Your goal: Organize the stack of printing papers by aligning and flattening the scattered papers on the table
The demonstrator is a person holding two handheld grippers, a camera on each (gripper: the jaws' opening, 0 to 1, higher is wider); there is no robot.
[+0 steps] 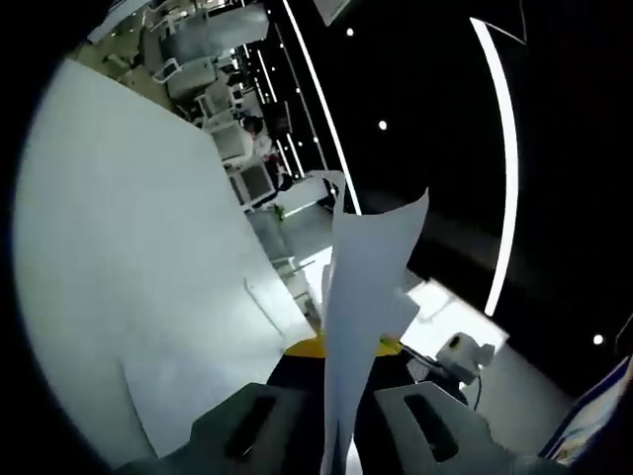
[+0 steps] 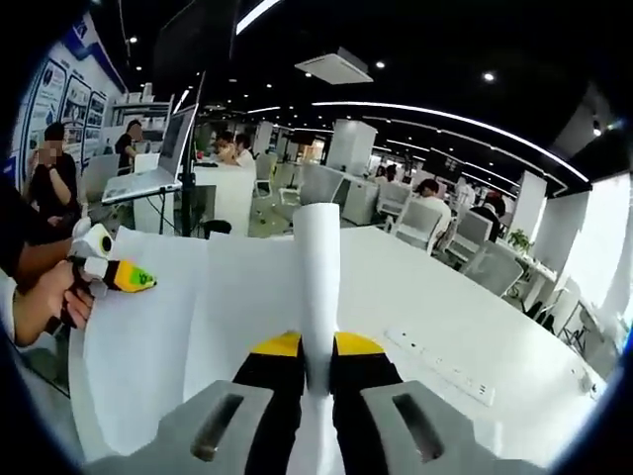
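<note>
In the right gripper view, white printing paper (image 2: 148, 336) hangs above the white table (image 2: 455, 297), spread wide from the left. One edge of it folds up into a ridge (image 2: 318, 267), and my right gripper (image 2: 318, 346) is shut on that ridge between its yellow-tipped jaws. At the sheet's far left edge, a hand (image 2: 45, 302) holds my left gripper (image 2: 134, 278), whose yellow tip touches the paper. In the left gripper view, my left gripper (image 1: 352, 348) is shut on a thin upright strip of the paper (image 1: 366, 287), beside the table (image 1: 129, 277).
A recessed power strip (image 2: 445, 371) lies in the table to the right. An open laptop (image 2: 148, 178) sits on a raised stand at the back left. Office chairs (image 2: 425, 223) and seated people line the far side. Chairs (image 1: 198, 59) also stand beyond the table edge.
</note>
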